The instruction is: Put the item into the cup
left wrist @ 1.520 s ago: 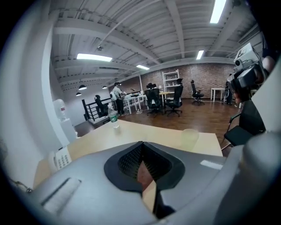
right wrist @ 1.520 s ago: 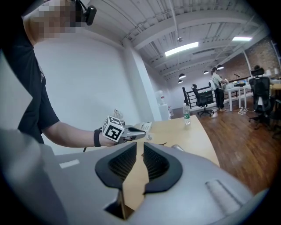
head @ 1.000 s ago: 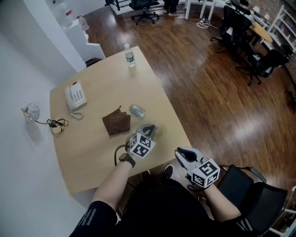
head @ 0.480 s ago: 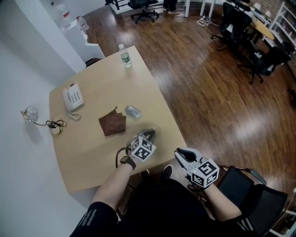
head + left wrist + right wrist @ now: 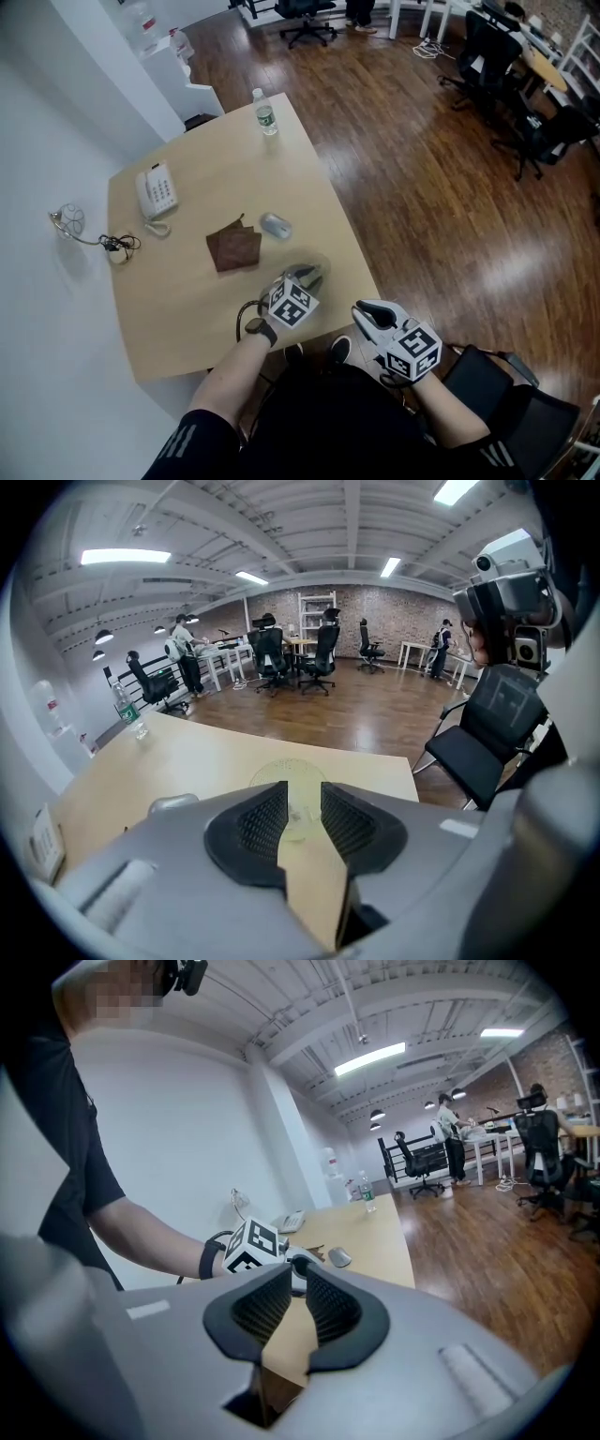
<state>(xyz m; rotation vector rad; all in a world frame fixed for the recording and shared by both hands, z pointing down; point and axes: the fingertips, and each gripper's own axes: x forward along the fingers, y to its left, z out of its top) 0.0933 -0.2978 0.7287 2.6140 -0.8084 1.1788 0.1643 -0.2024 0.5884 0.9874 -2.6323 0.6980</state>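
A clear plastic cup (image 5: 319,266) stands near the table's right front edge. In the left gripper view the cup (image 5: 298,782) shows through the gap between the jaws, just beyond them. My left gripper (image 5: 304,277) hovers at the cup; its jaws are opening and nothing is pressed between the pads. A small dark speck shows in the cup, too small to identify. My right gripper (image 5: 371,315) hangs off the table's front edge, its jaws a little apart and empty. In the right gripper view the left gripper's marker cube (image 5: 251,1246) sits ahead.
On the wooden table (image 5: 178,281) lie a brown cloth (image 5: 234,248), a grey mouse (image 5: 277,225), a white phone (image 5: 156,190), a water bottle (image 5: 265,114) and cables (image 5: 112,246) at the left edge. A black chair (image 5: 511,384) stands right of me.
The left gripper's jaws have gone from shut to apart while staying at the cup. The right gripper has not moved.
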